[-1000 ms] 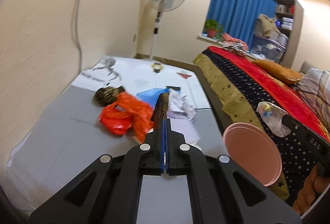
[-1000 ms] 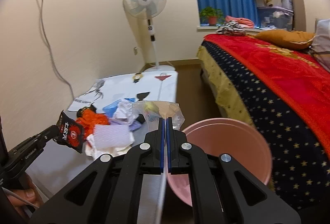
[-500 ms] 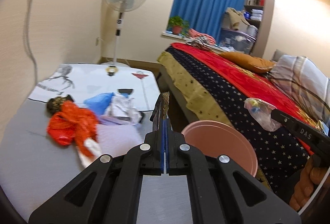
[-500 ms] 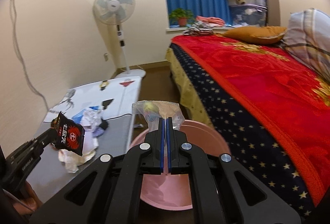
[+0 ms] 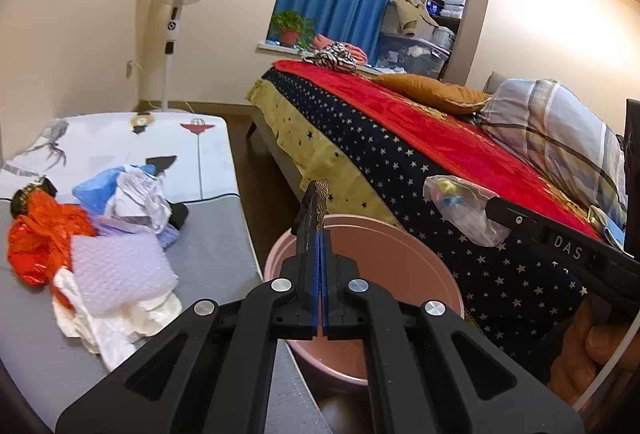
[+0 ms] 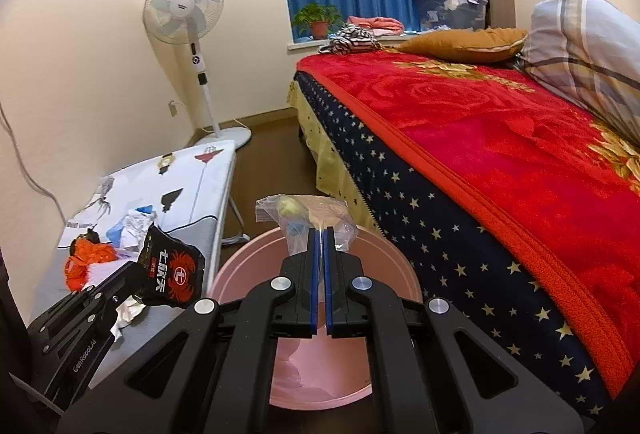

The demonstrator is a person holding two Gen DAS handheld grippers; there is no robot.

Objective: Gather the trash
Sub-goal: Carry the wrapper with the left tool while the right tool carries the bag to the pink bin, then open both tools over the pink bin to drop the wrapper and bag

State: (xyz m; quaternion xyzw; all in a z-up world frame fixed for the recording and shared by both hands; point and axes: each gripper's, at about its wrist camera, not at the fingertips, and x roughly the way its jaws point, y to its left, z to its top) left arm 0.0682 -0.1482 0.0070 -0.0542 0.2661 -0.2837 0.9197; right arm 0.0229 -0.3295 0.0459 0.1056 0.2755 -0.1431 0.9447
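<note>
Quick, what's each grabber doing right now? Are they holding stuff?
Left gripper: shut on a black snack wrapper, over the pink bin.
Right gripper: shut on a clear plastic bag, over the same bin.

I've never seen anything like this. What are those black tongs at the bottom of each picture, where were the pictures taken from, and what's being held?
There is no robot here: a person holds a two-fingered black gripper in each hand, and a wide-angle camera on each looks along its fingers. One picture is from the left gripper, the other from the right gripper.

The left gripper is shut on a black snack wrapper. The right gripper is shut on a clear plastic bag. Both hang over a pink basin on the floor beside the bed.

On the grey table lies more rubbish: an orange bag, bubble wrap, and blue and white scraps.
</note>
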